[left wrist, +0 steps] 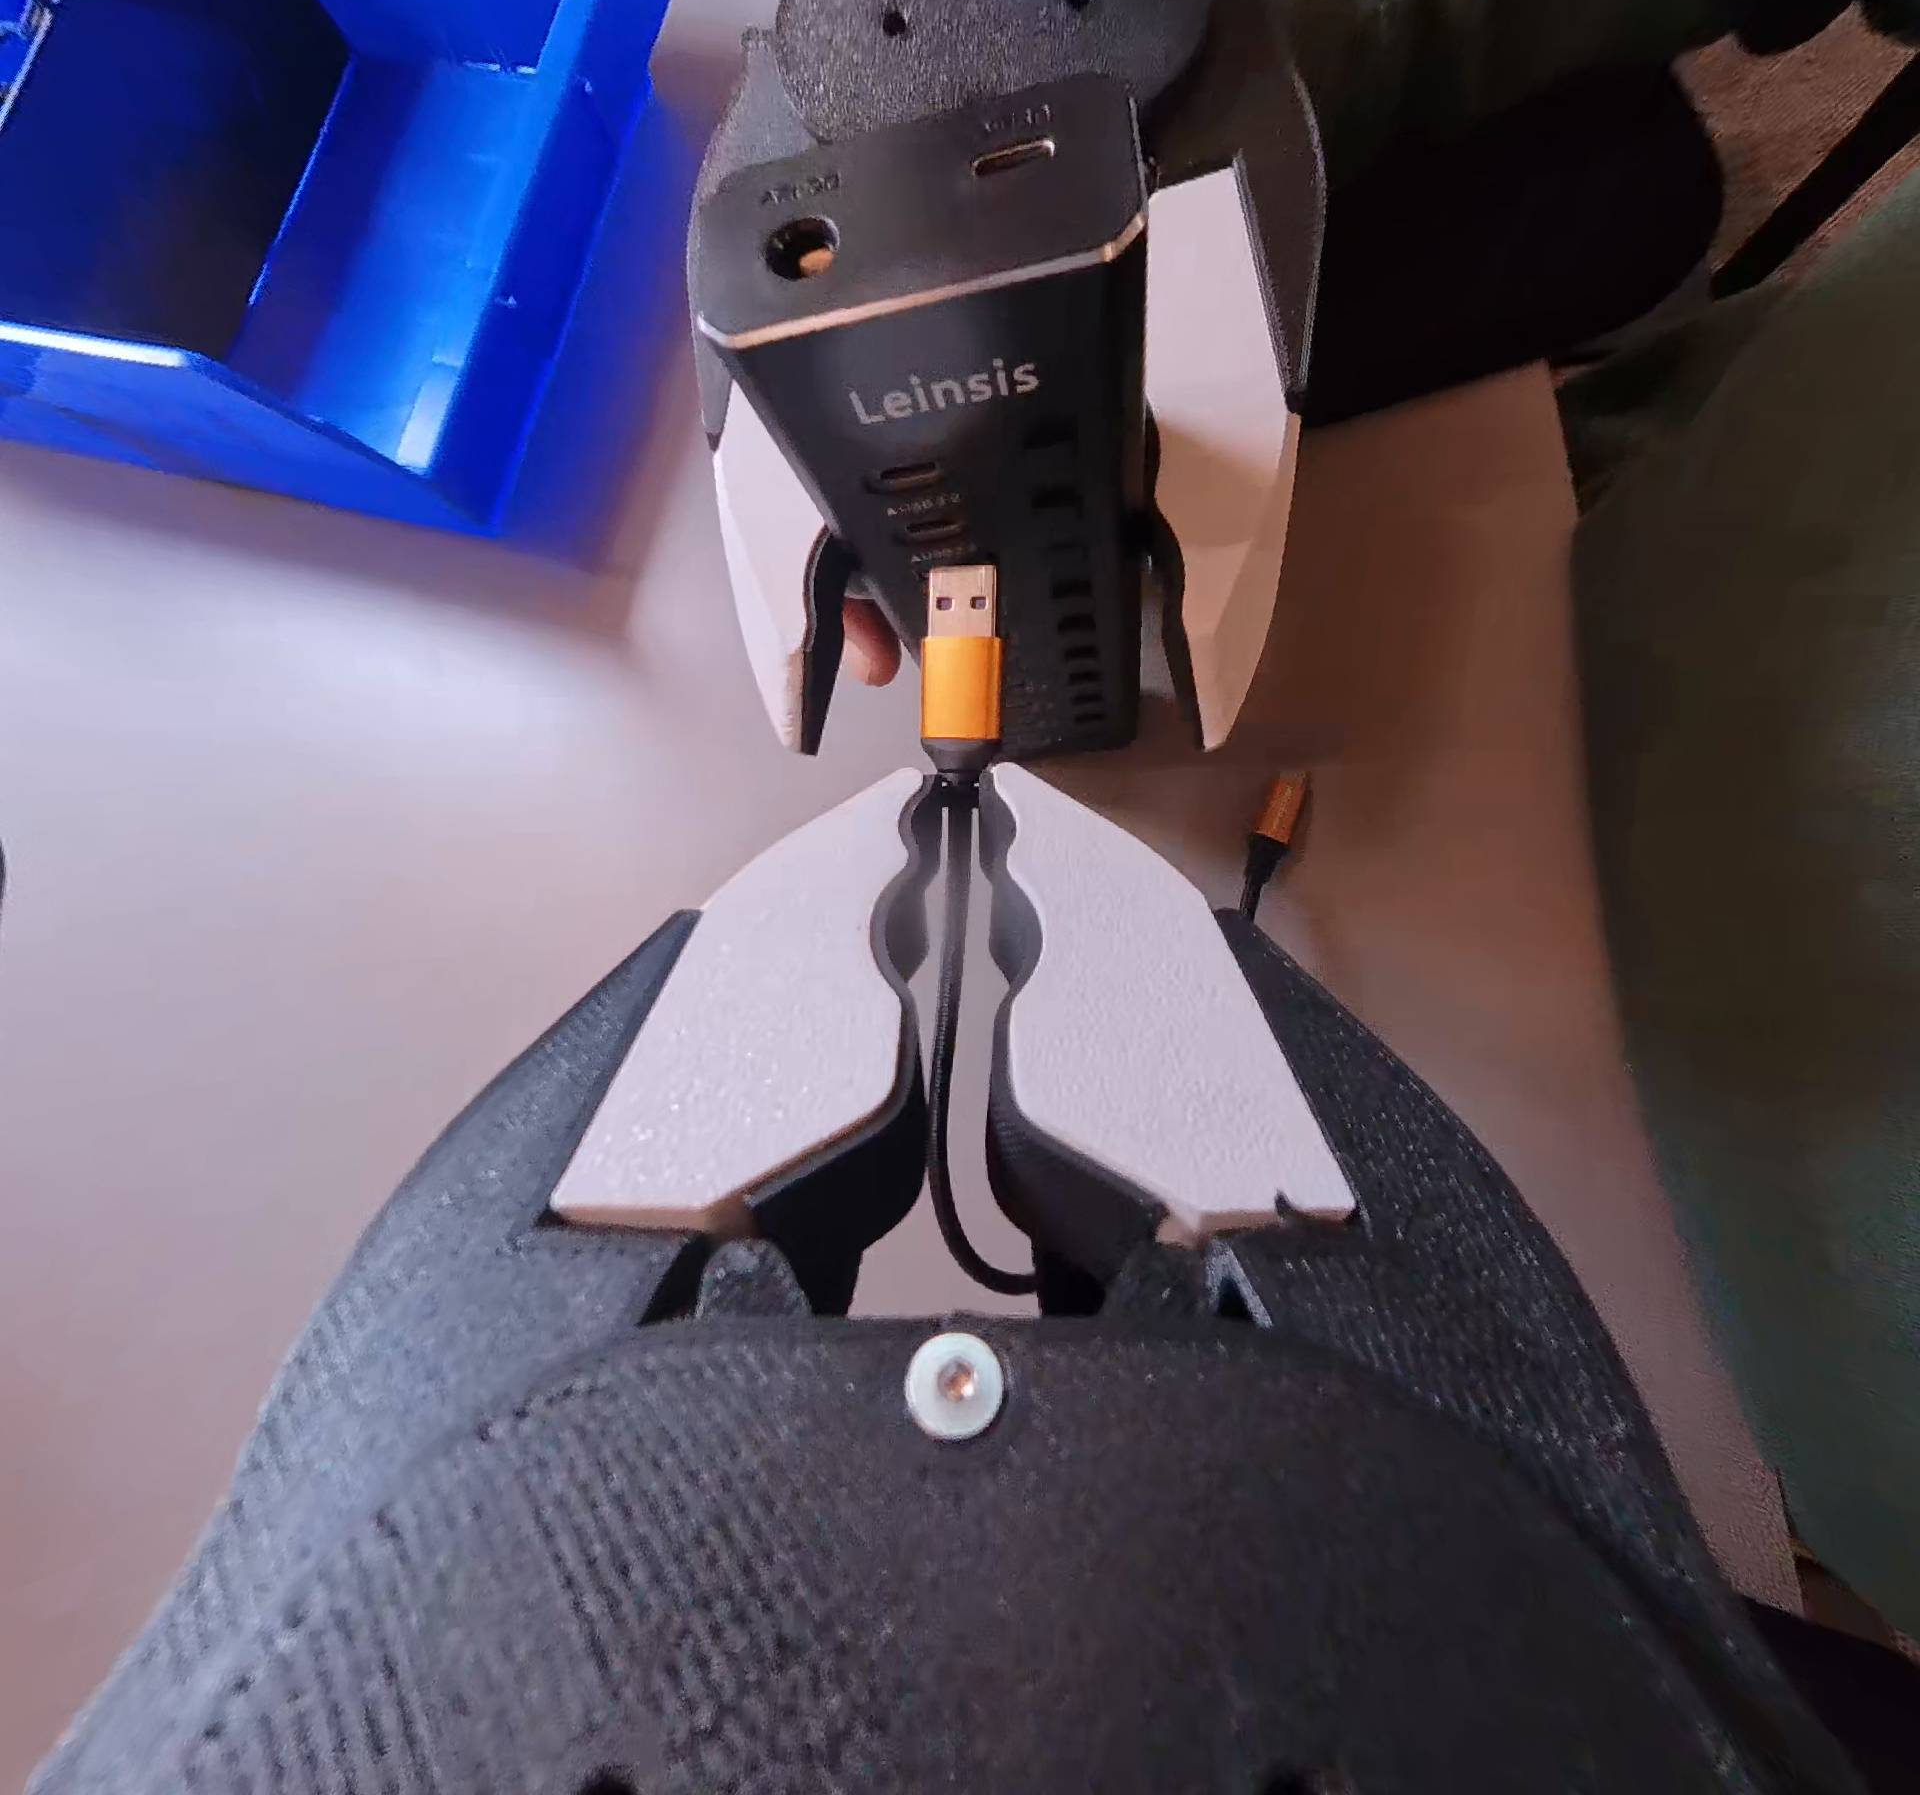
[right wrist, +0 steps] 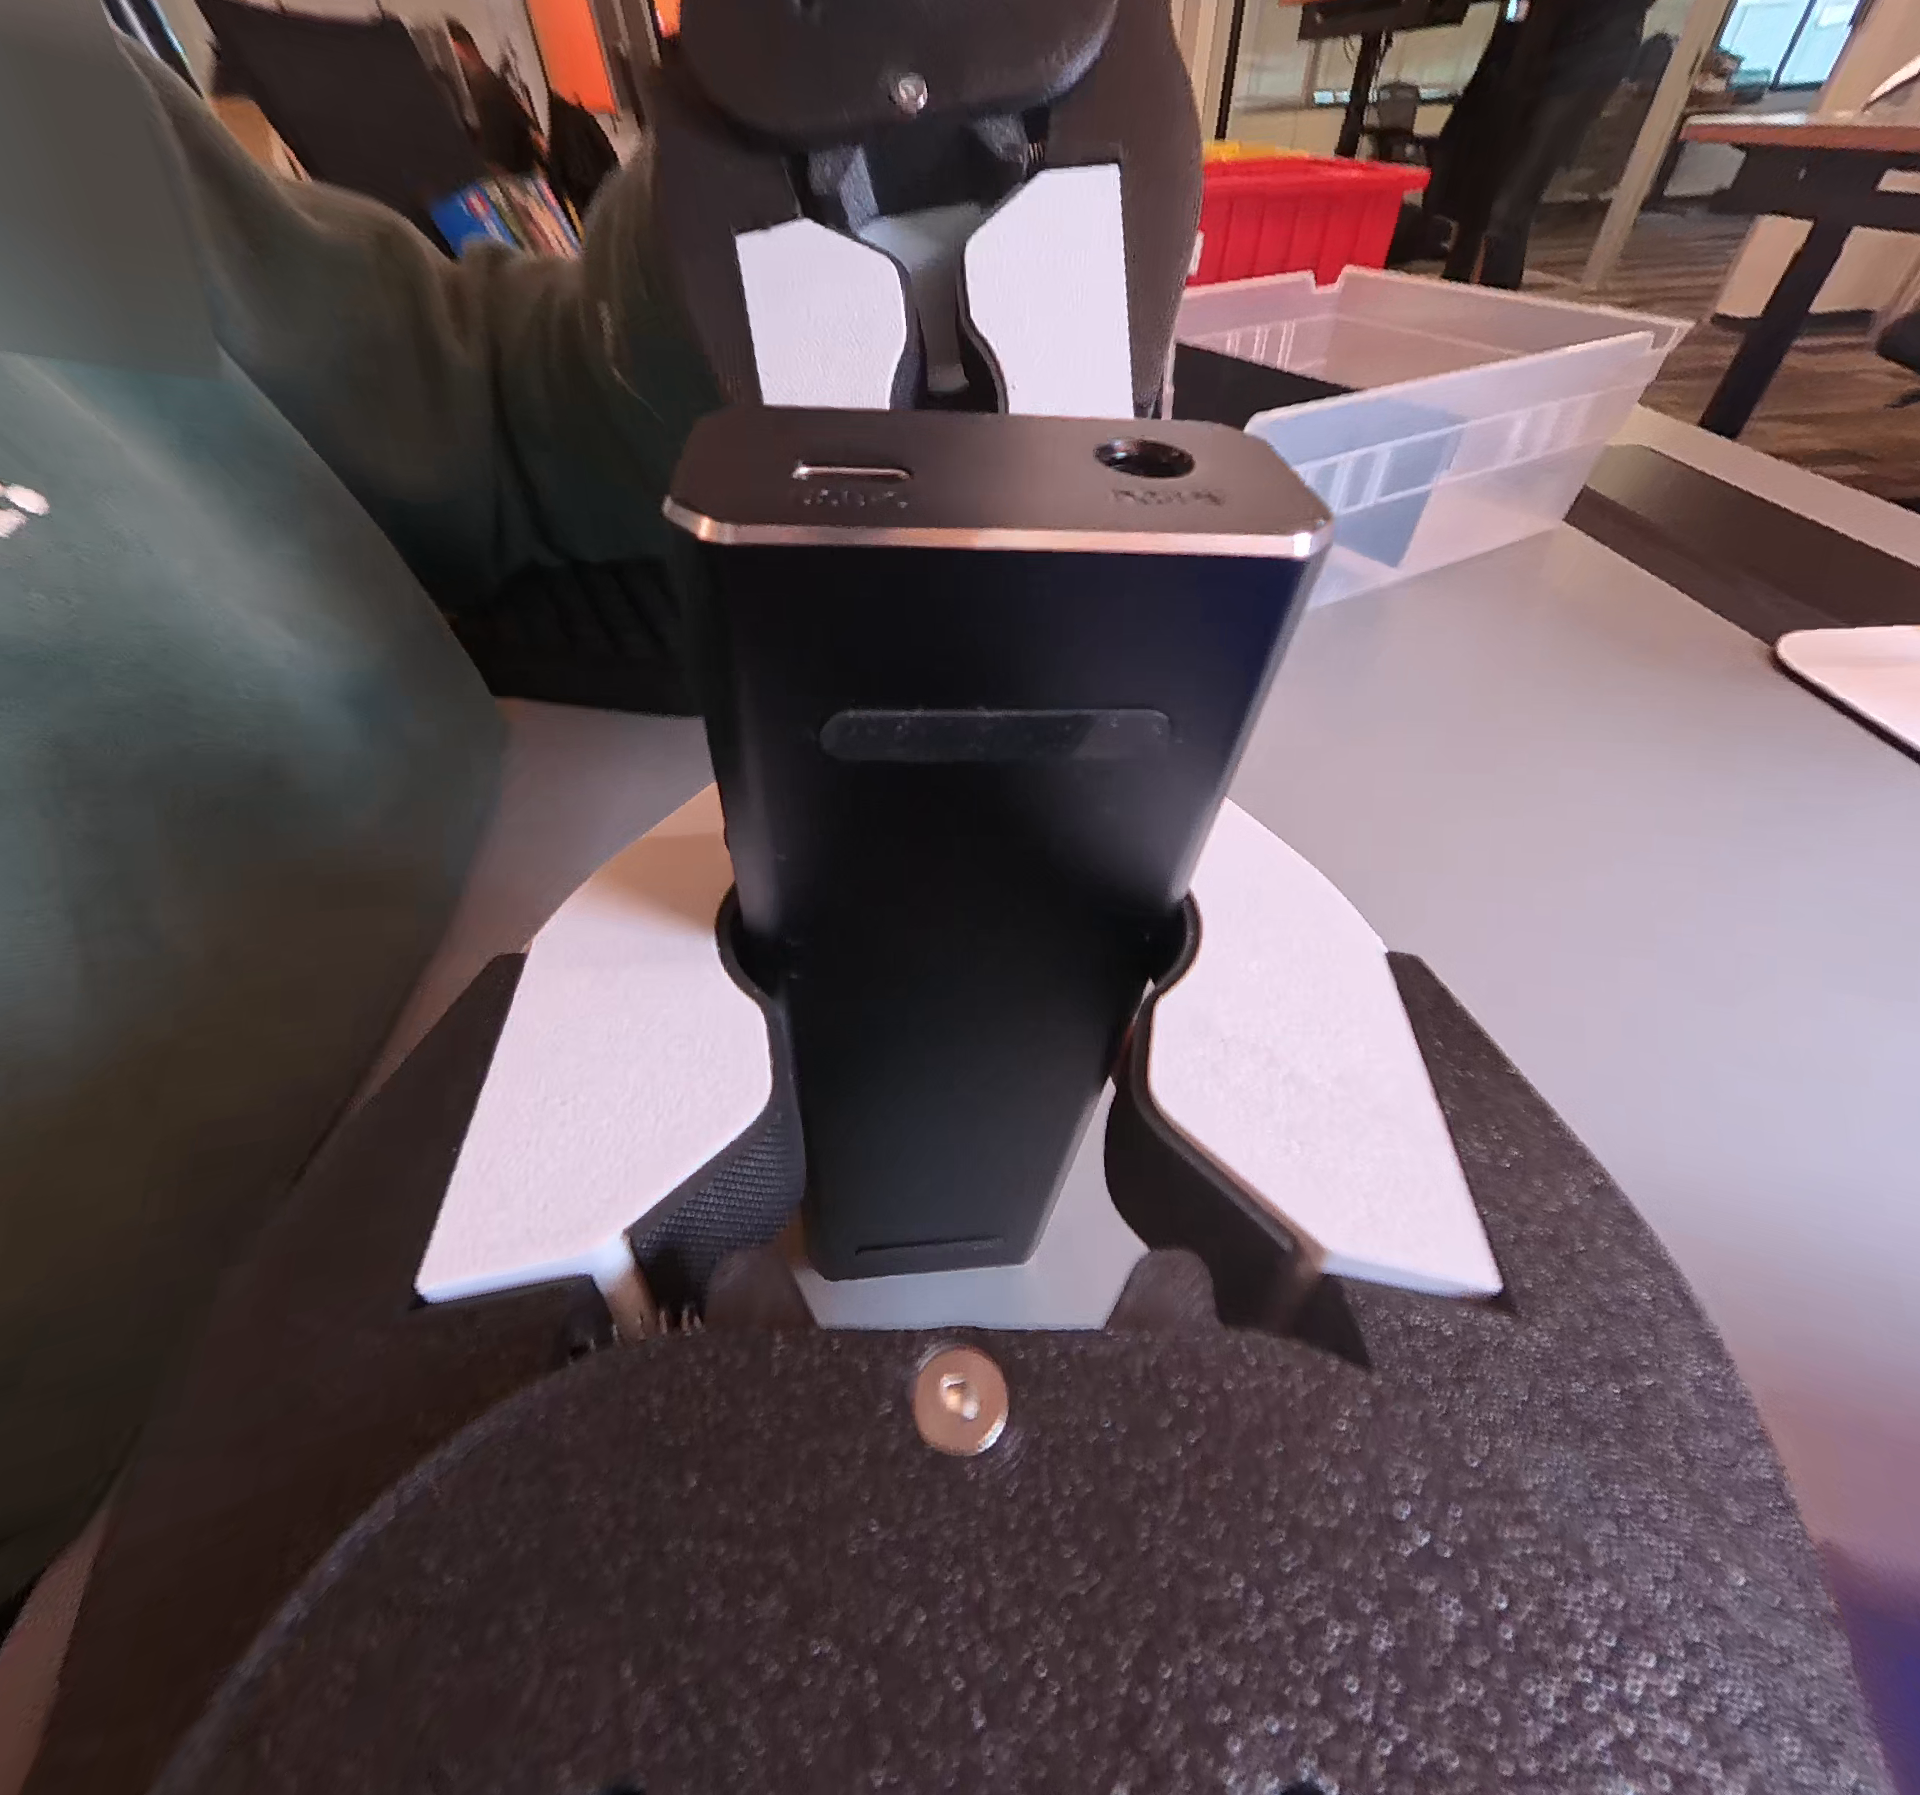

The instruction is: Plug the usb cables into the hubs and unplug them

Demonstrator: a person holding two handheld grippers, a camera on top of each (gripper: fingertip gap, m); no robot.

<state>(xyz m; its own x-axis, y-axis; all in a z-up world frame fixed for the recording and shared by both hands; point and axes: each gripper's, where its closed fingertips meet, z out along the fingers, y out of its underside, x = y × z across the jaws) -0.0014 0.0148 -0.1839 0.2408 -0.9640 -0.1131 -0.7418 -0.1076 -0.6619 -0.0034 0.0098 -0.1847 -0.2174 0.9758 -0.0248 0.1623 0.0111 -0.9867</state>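
My left gripper (left wrist: 958,784) is shut on a black braided cable (left wrist: 945,1070), just behind its orange USB plug (left wrist: 961,670). The plug's bare metal tip points at the port face of a black hub (left wrist: 935,395) and is not inserted. My right gripper (left wrist: 1003,743) faces the left one and is shut on the hub's lower sides, holding it upright above the table. In the right wrist view the right gripper (right wrist: 977,872) clamps the hub (right wrist: 977,706), whose plain back faces the camera. The left gripper (right wrist: 940,343) shows behind the hub. The plug is hidden there.
A blue bin (left wrist: 312,187) stands at the far left on the pale table (left wrist: 312,810). A second orange plug (left wrist: 1280,810) lies on the table at right. A clear plastic bin (right wrist: 1455,415) and a red bin (right wrist: 1299,218) stand beyond. A person's green sleeve (right wrist: 208,706) fills the left. Less than 4 cm separates the two grippers' tips.
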